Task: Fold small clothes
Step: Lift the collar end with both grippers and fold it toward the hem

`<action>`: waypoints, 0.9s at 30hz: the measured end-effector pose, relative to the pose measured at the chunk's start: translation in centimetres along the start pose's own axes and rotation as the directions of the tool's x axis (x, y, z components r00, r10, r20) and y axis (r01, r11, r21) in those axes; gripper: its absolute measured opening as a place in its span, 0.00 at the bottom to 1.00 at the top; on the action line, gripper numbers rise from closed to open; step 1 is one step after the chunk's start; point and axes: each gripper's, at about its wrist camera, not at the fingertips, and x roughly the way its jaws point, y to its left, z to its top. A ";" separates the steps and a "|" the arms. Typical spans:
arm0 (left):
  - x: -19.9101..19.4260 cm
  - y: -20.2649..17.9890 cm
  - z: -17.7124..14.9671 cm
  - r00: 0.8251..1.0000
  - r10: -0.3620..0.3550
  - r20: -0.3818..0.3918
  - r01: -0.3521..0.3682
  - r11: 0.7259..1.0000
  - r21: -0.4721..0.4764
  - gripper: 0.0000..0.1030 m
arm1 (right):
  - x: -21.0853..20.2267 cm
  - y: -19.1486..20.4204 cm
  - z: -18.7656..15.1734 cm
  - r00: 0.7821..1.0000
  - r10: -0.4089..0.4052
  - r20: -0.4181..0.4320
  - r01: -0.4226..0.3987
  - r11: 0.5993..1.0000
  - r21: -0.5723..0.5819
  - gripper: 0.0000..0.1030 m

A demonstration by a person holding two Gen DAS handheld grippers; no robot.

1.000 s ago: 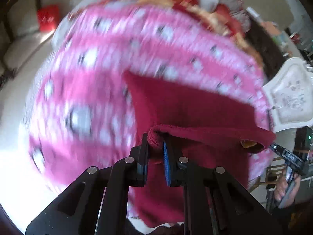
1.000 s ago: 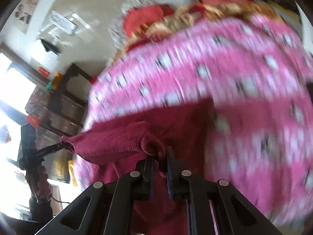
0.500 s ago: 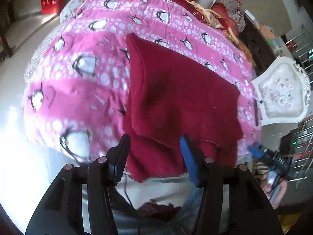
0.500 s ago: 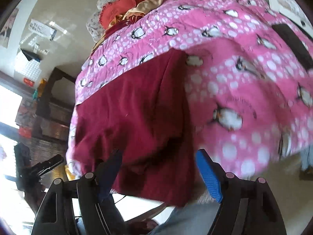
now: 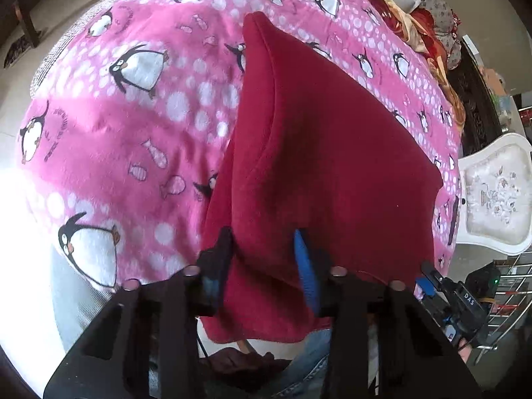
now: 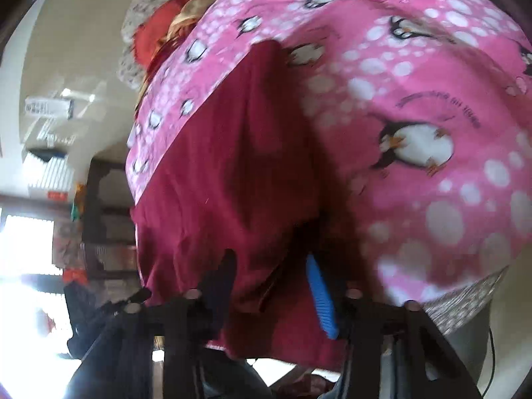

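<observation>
A dark red garment [image 5: 332,139] lies folded on a pink penguin blanket [image 5: 139,126], its near edge hanging over the blanket's front. My left gripper [image 5: 262,249] straddles that near edge at the garment's left part; its jaws are closing, with a fold of red cloth between them. In the right wrist view the same garment [image 6: 226,166] fills the middle. My right gripper [image 6: 271,262] is over the near hem, jaws closing with cloth between the black finger and the blue pad [image 6: 319,296]. The right gripper [image 5: 449,292] also shows in the left wrist view.
A white ornate chair back [image 5: 495,196] stands right of the bed. Red and gold fabrics [image 5: 422,10] are heaped at the far end. A person's jeans [image 5: 299,375] are just below the bed edge. A dark cabinet [image 6: 99,206] stands at the left.
A second ago both grippers held the garment's edge pinched and lifted. They let go and the garment dropped flat. Both have since sunk to the near hem with narrower jaws.
</observation>
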 end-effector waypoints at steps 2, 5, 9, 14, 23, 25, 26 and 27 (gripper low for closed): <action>0.1 0.1 0.3 1.000 0.021 -0.007 -0.021 1.000 0.008 0.13 | -0.2 0.1 0.4 1.000 0.005 -0.002 -0.005 1.000 -0.019 0.13; -2.0 0.4 0.0 1.000 -0.013 0.016 0.013 0.999 0.044 0.12 | -1.4 0.8 0.9 1.000 0.016 -0.006 -0.016 0.999 -0.043 0.09; -5.7 0.8 -1.9 0.997 -0.067 0.035 0.063 0.992 0.112 0.12 | -5.7 2.8 0.4 0.999 0.026 0.040 -0.022 0.994 -0.107 0.09; -1.4 1.8 -4.1 0.999 0.035 -0.023 -0.031 0.988 0.153 0.12 | -5.5 2.7 -1.8 0.998 -0.070 -0.005 0.067 0.980 -0.185 0.09; 1.0 1.8 -5.0 0.994 0.107 -0.033 -0.099 0.979 0.180 0.12 | -2.8 0.7 -3.6 0.973 -0.230 -0.013 0.223 0.955 -0.196 0.09; 0.9 2.0 -4.9 0.996 0.088 -0.031 -0.082 0.983 0.164 0.14 | -1.5 0.4 -3.3 0.963 -0.267 -0.032 0.255 0.946 -0.202 0.09; 0.5 2.0 -5.0 0.996 0.083 -0.023 -0.078 0.983 0.165 0.15 | -1.1 0.2 -3.2 0.963 -0.266 -0.037 0.255 0.948 -0.192 0.09; 0.2 2.1 -5.2 0.996 0.089 -0.023 -0.084 0.983 0.163 0.18 | -0.9 -0.1 -3.2 0.965 -0.260 -0.040 0.249 0.951 -0.184 0.09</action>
